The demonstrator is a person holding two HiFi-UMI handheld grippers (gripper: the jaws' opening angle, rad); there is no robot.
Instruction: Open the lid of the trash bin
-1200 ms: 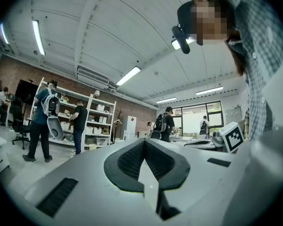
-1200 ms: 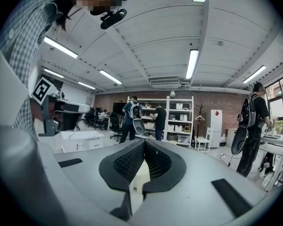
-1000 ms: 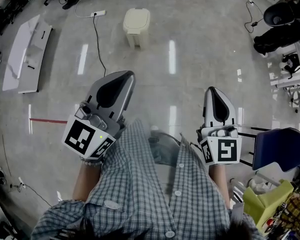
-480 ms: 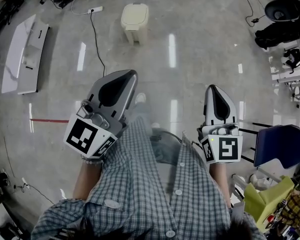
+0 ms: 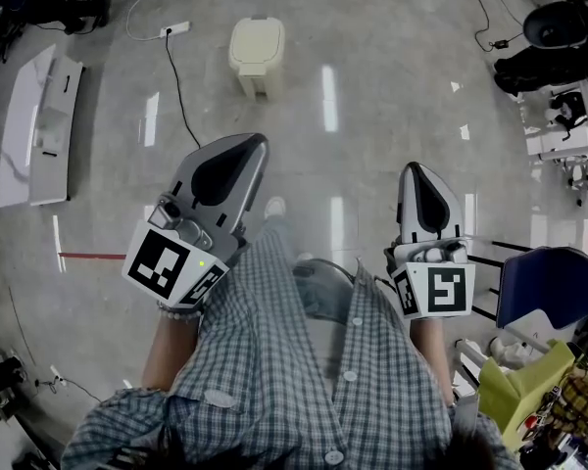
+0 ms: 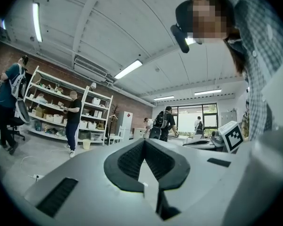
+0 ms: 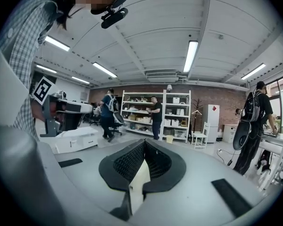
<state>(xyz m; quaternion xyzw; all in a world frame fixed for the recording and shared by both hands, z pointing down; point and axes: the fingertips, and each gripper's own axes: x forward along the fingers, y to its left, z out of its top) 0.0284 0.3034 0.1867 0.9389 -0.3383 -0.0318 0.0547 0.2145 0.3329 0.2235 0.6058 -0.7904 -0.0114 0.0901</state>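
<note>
The trash bin (image 5: 256,55), cream with its lid down, stands on the floor far ahead at the top of the head view. My left gripper (image 5: 247,145) and right gripper (image 5: 415,169) are held in front of the person's checked shirt, well short of the bin. Both point ahead and are shut with nothing between the jaws. In the left gripper view the left gripper (image 6: 145,141) shows its black pads meeting at the tip. The right gripper (image 7: 145,142) in its own view looks the same. Neither gripper view shows the bin.
A power strip (image 5: 174,29) with a black cable lies left of the bin. White panels (image 5: 34,125) lie at far left, with a red floor line (image 5: 90,257) below them. A blue chair (image 5: 549,287) and clutter fill the right. People stand by shelves (image 7: 151,112).
The floor and bin have slid slightly left in the head view as the person moves. A shoe now shows between the grippers. Both grippers keep their pose and stay shut.
</note>
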